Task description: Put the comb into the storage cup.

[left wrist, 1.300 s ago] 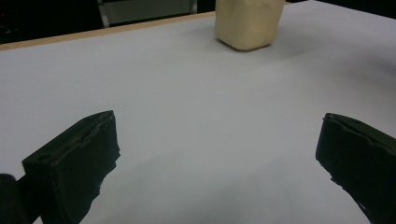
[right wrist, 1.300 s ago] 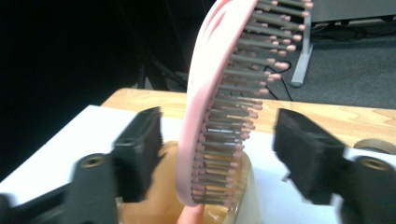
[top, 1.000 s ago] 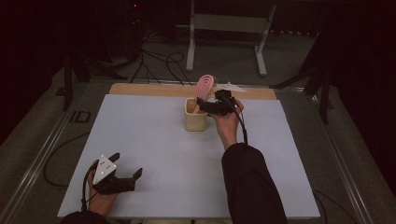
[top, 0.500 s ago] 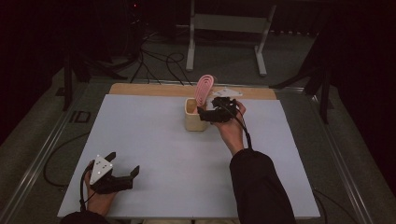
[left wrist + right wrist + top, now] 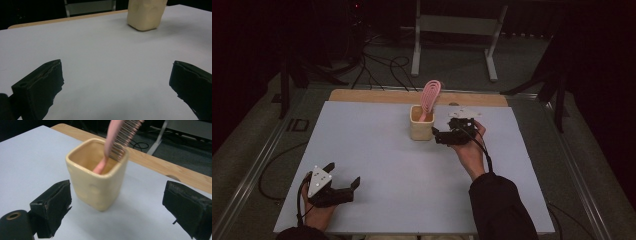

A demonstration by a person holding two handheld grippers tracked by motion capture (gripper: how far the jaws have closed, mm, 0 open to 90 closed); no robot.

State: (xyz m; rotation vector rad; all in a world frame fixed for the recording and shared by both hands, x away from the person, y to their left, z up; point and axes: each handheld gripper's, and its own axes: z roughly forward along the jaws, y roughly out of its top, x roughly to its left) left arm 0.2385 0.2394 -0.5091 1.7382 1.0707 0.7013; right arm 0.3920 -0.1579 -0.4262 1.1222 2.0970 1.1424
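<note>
One comb (image 5: 430, 95) in cup (image 5: 421, 126), rt tongs (image 5: 438, 135) beside

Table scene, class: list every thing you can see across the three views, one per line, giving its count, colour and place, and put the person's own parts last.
Hairbrush: one, pink, standing handle-down in the cup, leaning on its rim.
Cup: one, cream, square-sided, upright on the far middle of the table.
Table: one, white top with a wooden strip along its far edge.
Metal stand: one, grey, on the floor behind the table.
Cables: several, black, on the floor behind the table.
Left tool: one, black, jaws open, at the near left corner.
Right tool: one, black, jaws open, just right of the cup.
Right sleeve: one, dark.
</note>
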